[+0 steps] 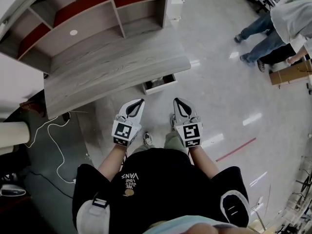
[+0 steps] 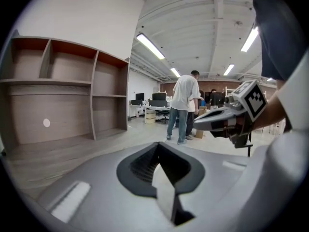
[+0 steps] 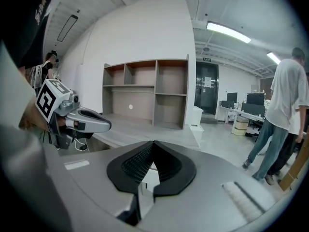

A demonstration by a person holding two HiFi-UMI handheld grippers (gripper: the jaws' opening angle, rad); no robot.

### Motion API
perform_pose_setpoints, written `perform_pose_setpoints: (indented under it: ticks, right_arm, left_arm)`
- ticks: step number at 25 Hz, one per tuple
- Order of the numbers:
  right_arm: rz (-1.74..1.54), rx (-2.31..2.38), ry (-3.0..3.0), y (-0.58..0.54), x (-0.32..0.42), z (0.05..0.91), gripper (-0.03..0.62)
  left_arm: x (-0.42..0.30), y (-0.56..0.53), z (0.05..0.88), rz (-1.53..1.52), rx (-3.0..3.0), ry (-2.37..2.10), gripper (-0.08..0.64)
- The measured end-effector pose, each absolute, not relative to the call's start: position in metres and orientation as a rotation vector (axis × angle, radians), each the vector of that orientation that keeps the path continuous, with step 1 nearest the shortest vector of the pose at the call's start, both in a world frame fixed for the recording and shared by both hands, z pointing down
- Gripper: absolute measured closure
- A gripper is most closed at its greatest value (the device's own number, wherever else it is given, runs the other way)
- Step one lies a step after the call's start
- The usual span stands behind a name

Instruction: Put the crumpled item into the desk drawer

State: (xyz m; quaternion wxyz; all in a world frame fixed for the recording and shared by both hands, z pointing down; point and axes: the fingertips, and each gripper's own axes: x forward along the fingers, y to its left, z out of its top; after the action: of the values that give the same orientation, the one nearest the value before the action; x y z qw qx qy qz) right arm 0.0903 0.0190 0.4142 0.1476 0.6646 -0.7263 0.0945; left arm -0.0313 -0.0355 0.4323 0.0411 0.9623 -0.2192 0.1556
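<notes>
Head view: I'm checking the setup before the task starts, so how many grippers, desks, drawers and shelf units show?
Grippers: 2 (left gripper, right gripper)
Desk: 1
Drawer: 1
Shelf unit: 1
Total: 5

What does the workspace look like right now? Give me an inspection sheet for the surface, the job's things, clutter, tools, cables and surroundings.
Surface: grey wood-grain desk top, nothing seen lying on it.
Job's things: white drawer under the desk's front edge stands open; crumpled item not seen in any view.
Clutter: brown cardboard box on the floor at the right.
Tools: left tool and right tool held side by side short of the desk, both shut, nothing between the jaws.
Cables: thin white cable looped on the floor left of the desk.
Surroundings: open wooden shelf unit behind the desk; people standing at the far right; red floor strip.
</notes>
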Motion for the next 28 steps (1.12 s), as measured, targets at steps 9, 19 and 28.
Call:
perform_pose_setpoints:
  ticks: [9, 19, 28]
  right_arm:
    - [0.202, 1.964, -2.119, 0.040, 0.071, 0.375, 0.591]
    - [0.209, 2.038, -2.091, 0.046, 0.067, 0.359, 0.591]
    - [0.220, 2.094, -2.088, 0.053, 0.067, 0.352, 0.591]
  left_arm:
    - [-0.054, -0.015, 0.411, 0.447, 2.981, -0.654, 0.506]
    - [-0.073, -0.012, 0.376, 0.400, 3.030, -0.688, 0.506]
    - [-0.081, -0.004, 0.367, 0.359, 3.032, -0.684, 0.506]
